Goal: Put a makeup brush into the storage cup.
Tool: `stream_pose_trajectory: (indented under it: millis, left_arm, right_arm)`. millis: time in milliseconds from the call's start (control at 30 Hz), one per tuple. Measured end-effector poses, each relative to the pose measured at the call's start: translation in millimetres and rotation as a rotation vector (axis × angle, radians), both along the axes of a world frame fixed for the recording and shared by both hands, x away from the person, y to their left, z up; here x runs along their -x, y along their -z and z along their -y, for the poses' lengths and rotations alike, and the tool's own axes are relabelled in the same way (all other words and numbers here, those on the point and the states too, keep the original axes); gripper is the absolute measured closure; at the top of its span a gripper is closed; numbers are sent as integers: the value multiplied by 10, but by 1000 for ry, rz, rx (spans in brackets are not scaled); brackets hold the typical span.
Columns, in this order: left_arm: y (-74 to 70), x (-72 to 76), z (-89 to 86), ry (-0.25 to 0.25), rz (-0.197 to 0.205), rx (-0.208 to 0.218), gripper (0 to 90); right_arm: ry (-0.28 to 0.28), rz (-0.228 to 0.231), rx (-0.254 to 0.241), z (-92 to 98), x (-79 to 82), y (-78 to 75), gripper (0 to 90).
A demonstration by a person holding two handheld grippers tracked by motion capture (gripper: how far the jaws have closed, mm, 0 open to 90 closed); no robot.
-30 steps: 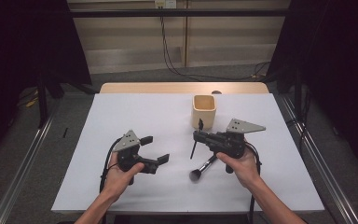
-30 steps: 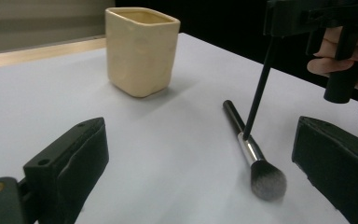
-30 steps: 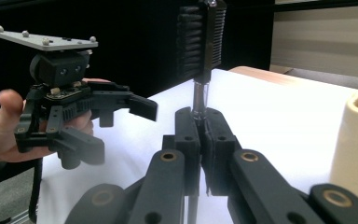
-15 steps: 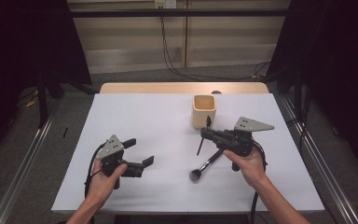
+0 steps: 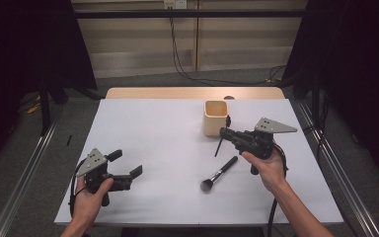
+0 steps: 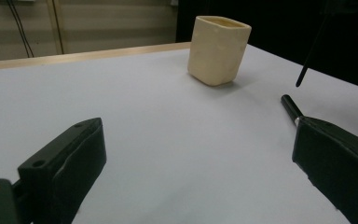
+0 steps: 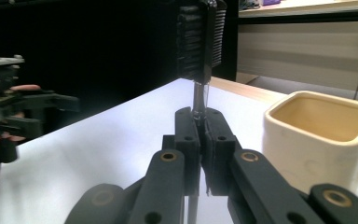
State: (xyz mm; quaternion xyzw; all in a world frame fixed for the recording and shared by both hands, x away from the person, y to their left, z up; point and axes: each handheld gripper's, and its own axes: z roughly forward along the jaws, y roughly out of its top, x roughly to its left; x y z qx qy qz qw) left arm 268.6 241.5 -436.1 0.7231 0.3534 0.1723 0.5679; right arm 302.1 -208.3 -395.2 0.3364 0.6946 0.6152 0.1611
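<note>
right gripper (image 7: pixel 199 135) clamps comb brush (image 7: pixel 200 42) | cup (image 7: pixel 321 135) unmarked

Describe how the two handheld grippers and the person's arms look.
Both the left gripper and the right gripper are matte black with pistol-style handles, each topped by a grey three-cornered plate. Brass-coloured pivot pins mark the linkages. A black cable trails from each. The forearms are bare, without sleeves.
</note>
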Motion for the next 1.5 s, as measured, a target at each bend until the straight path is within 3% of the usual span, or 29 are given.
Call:
stream_pose_trajectory:
  millis: [267, 667, 1067, 1200, 1500]
  left_arm:
    - [81, 152, -187, -38, -6, -28, 28]
    - [126, 232, -242, -47, 5, -50, 28]
    - [108, 241, -278, -60, 7, -40, 28]
    - [111, 241, -262, -52, 12, -47, 28]
    - [111, 248, -256, -52, 9, -51, 28]
  right_arm:
    - [33, 9, 18, 54, -128, -65, 863]
    - [79, 48, 5, 156, -318, -281, 863]
    - [113, 85, 42, 130, -594, -520, 862]
    - [128, 92, 33, 115, -704, -574, 862]
    - [163, 87, 39, 81, -928, -578, 862]
